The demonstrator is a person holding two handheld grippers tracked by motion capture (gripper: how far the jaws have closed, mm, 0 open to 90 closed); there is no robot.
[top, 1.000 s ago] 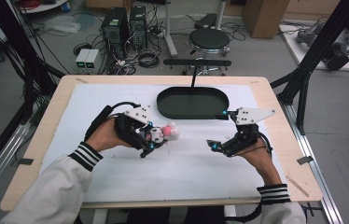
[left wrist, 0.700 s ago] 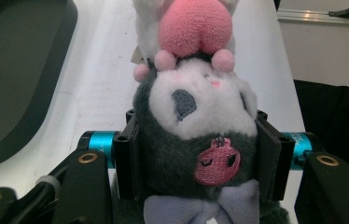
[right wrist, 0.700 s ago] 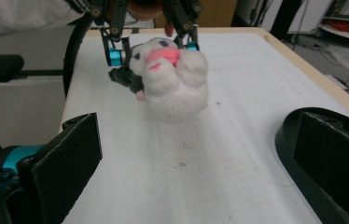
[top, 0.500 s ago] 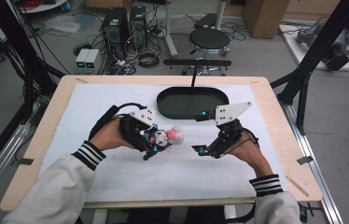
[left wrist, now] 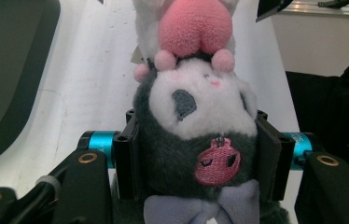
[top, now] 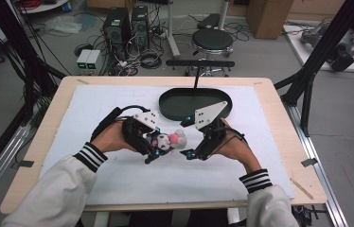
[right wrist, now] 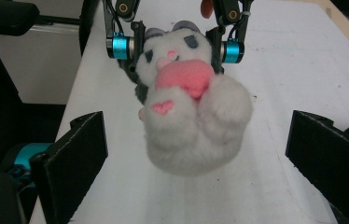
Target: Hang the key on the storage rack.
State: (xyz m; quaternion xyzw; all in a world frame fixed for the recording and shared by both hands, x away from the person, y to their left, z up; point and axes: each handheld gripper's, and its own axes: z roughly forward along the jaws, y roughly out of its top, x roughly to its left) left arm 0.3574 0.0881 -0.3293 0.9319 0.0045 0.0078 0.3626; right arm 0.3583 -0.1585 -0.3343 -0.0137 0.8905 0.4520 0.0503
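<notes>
A plush toy (top: 168, 140), dark grey with a white face and a pink heart, hangs just above the white mat. My left gripper (top: 157, 144) is shut on its dark head. The left gripper view shows the toy (left wrist: 191, 102) squeezed between the two black pads (left wrist: 125, 158), above its lilac bow. My right gripper (top: 188, 138) is right of the toy and open. In the right gripper view the toy's white body (right wrist: 191, 116) hangs ahead between its wide-spread jaws, apart from both. Behind the toy there, the left gripper (right wrist: 175, 46) clamps its head.
A black oval tray (top: 170, 101) lies on the mat just behind both grippers, also at the left (left wrist: 9, 56) of the left gripper view. The white mat (top: 118, 189) has free room in front. A stool (top: 212, 40) and computers stand beyond the table's far edge.
My right gripper has moved left across the mat until its open jaws flank the toy. The left gripper has shifted slightly right, still holding the toy.
</notes>
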